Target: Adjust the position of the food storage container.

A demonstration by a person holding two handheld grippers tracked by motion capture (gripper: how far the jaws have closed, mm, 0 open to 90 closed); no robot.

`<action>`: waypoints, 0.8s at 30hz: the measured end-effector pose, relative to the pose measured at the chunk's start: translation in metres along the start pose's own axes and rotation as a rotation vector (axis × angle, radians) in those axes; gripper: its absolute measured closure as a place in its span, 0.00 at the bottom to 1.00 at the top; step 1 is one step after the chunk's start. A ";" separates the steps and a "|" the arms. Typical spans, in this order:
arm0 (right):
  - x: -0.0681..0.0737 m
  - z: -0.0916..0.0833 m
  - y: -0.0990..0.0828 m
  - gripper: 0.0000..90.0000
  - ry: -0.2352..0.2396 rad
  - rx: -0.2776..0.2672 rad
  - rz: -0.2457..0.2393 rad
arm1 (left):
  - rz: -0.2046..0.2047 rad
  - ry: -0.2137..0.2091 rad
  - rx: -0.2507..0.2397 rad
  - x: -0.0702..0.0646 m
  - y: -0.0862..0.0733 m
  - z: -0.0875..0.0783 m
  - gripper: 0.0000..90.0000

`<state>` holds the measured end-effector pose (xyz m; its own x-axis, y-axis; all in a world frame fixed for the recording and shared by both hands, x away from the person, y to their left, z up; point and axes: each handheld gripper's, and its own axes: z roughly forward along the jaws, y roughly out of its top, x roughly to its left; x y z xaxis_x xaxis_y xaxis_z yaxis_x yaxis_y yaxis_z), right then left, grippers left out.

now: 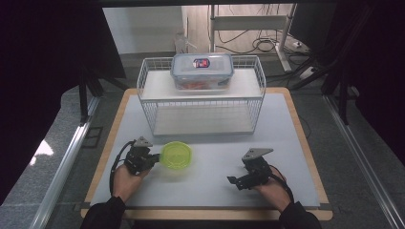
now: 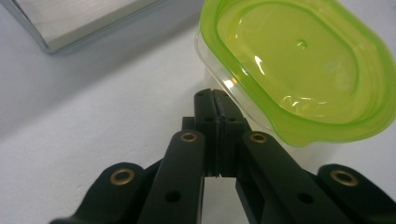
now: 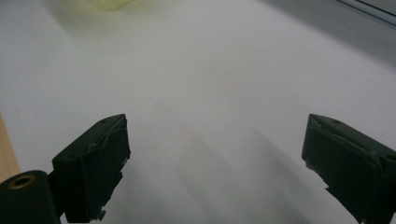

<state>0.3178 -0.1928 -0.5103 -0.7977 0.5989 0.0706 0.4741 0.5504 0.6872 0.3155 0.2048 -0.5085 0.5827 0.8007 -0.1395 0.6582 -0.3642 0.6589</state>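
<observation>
A small clear container with a lime-green lid [image 1: 175, 155] stands on the white mat at the front left. My left gripper [image 1: 154, 160] lies just to its left. In the left gripper view its jaws are pressed together with nothing between them, and the left gripper [image 2: 214, 95] has its tips right against the container [image 2: 299, 65], under the lid's rim. My right gripper [image 1: 236, 183] rests on the mat at the front right, apart from the container. The right gripper [image 3: 217, 163] stands open over bare mat, and a blurred bit of the yellow-green container [image 3: 109, 3] shows at the top edge.
A white wire rack [image 1: 200, 102] with two shelves stands at the back middle of the mat. On its top shelf sits a clear lidded box [image 1: 202, 70] with blue clips. The mat covers a wooden table [image 1: 305, 143]; metal rails run along both sides.
</observation>
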 end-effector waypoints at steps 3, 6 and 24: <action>0.000 0.000 0.000 0.08 0.001 -0.001 0.002 | -0.002 -0.008 0.009 0.000 -0.001 0.004 0.99; 0.000 0.000 0.000 0.08 0.000 -0.002 0.003 | -0.016 -0.029 0.017 0.001 -0.004 0.007 0.99; 0.000 0.000 0.000 0.08 -0.001 -0.001 -0.001 | 0.029 -0.081 0.054 -0.016 0.004 0.031 0.99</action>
<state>0.3177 -0.1925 -0.5104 -0.7977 0.5991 0.0693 0.4732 0.5505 0.6878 0.3234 0.1762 -0.5267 0.6370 0.7491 -0.1819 0.6640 -0.4133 0.6232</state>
